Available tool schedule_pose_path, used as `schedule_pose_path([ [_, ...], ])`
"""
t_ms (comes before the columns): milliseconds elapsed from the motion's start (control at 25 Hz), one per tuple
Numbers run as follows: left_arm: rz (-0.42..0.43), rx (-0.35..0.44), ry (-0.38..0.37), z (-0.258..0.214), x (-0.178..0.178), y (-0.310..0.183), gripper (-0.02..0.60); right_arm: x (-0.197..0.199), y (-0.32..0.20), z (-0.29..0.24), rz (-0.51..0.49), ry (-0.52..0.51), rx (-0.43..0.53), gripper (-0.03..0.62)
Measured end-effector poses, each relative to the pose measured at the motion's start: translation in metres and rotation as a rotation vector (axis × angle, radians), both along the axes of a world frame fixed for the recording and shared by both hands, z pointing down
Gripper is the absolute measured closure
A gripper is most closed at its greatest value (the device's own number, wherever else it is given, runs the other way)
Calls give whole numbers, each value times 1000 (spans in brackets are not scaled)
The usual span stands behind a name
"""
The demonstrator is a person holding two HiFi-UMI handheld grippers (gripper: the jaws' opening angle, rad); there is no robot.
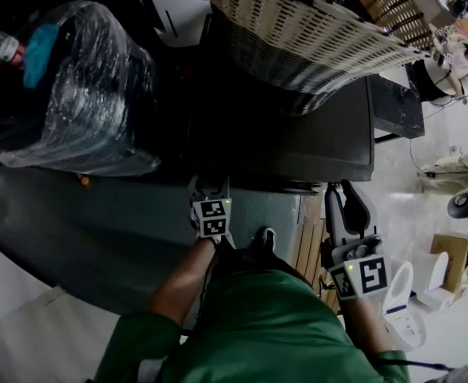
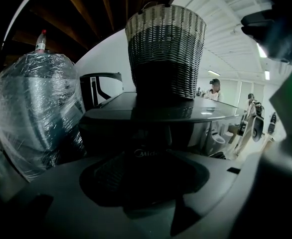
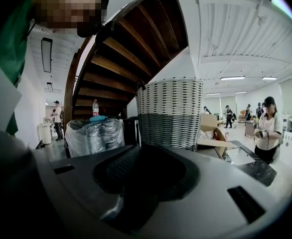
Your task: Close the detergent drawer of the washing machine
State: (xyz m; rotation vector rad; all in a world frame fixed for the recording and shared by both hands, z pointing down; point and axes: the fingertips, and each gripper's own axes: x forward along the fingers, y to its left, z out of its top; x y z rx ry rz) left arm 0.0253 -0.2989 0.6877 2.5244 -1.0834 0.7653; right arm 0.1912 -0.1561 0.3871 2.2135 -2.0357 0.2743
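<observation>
The dark washing machine (image 1: 314, 134) stands straight ahead, with a woven basket (image 1: 298, 22) on its lid. In the left gripper view its shadowed front panel (image 2: 146, 133) is close, too dark to make out the detergent drawer. My left gripper (image 1: 208, 183) points at the front edge of the machine; whether its jaws are apart is not visible. Off the machine's front right corner my right gripper (image 1: 339, 188) is held with its two fingers (image 1: 362, 206) spread and nothing between them. The right gripper view shows the basket (image 3: 170, 113) over the gripper's own grey body.
A plastic-wrapped bundle (image 1: 66, 94) with a bottle (image 1: 2, 46) on top stands left of the machine. A wooden slatted board (image 1: 307, 246) lies on the floor below the right gripper. White fixtures (image 1: 402, 302) and a cardboard box (image 1: 450, 254) stand at the right. A person (image 3: 266, 128) stands farther off.
</observation>
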Motion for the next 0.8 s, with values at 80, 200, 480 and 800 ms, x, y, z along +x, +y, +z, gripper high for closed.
schedule_pose_path([
  [80, 3, 1, 2, 0, 0, 1, 330, -1, 0, 0, -2, -2, 0, 471],
  [200, -2, 2, 4, 0, -1, 1, 330, -2, 2, -2, 6, -6, -3, 472],
  [480, -5, 6, -2, 0, -2, 3, 330, 1, 15, -8, 22, -4, 15, 474],
  [800, -10, 35, -35, -6, -11, 7, 330, -4, 30, -16, 5, 7, 39, 477],
])
